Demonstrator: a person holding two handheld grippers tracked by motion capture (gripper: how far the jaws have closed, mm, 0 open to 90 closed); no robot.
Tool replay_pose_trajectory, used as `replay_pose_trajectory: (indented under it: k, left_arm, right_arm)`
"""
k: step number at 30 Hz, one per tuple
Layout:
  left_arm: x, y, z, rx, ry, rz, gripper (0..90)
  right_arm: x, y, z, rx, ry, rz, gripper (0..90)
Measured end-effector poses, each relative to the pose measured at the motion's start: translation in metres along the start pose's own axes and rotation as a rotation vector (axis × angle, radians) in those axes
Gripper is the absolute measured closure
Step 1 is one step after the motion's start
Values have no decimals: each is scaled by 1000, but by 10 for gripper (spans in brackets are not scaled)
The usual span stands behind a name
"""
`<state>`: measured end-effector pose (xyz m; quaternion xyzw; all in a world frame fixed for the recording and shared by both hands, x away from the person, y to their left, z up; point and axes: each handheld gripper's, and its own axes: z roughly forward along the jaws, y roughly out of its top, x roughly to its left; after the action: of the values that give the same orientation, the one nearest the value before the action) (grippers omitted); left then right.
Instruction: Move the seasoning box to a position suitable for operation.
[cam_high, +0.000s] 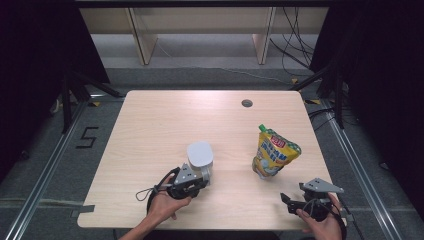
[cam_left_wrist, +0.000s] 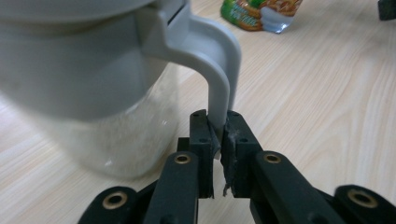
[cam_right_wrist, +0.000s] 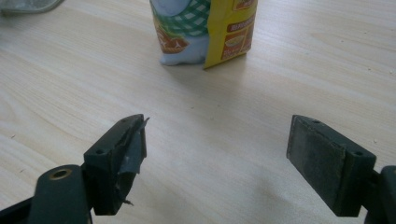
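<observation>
Clamping left gripper (cam_left_wrist: 219, 135) on jug handle (cam_left_wrist: 219, 84), near table's (cam_high: 150, 120) front edge.
Held right gripper (cam_right_wrist: 215, 154) wide apart, gripping nothing; beyond it, stood yellow pouch (cam_high: 275, 152) upright, farther right of jug (cam_high: 200, 157).

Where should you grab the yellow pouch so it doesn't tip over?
Probably around the narrow neck just under the green cap of the yellow pouch, coming from the near side where the open right gripper waits. The pouch stands upright but leans, and its belly looks wide and soft, so squeezing low could topple it.
</observation>
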<state>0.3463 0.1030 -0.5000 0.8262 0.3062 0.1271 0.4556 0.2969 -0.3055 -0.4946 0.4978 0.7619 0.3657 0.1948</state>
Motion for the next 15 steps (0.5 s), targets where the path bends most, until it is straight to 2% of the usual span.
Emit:
replay_pose_trajectory:
  k: [1, 2, 4, 5, 6, 10, 11, 13, 14, 15]
  left_arm:
    - [3, -2, -3, -5, 8, 10, 828]
    - [6, -3, -7, 3, 6, 13, 830]
    - [9, -7, -11, 1, 7, -6, 833]
    - [11, -7, -13, 2, 1, -8, 836]
    - [13, -8, -14, 7, 3, -4, 838]
    - [24, -12, -20, -2, 23, 9, 843]
    - [30, -15, -24, 13, 46, -16, 845]
    - [33, -15, -24, 0, 54, -19, 849]
    - [36, -15, -26, 14, 66, -5, 849]
    - [37, -16, -26, 10, 78, -30, 850]
  right_arm:
    - [1, 0, 0, 12, 9, 16, 210]
    - [0, 0, 0, 1, 0, -3, 210]
    - [0, 0, 0, -1, -1, -6, 210]
    - [2, 0, 0, 19, 13, 16, 210]
    - [-2, 0, 1, 7, 8, -27, 210]
    - [-2, 0, 2, -2, 9, -28, 209]
    - [-1, 0, 1, 11, 14, -16, 209]
    - [-2, 0, 2, 2, 7, -24, 209]
    - [-2, 0, 2, 2, 7, -24, 209]
    - [-3, 0, 2, 4, 5, -33, 209]
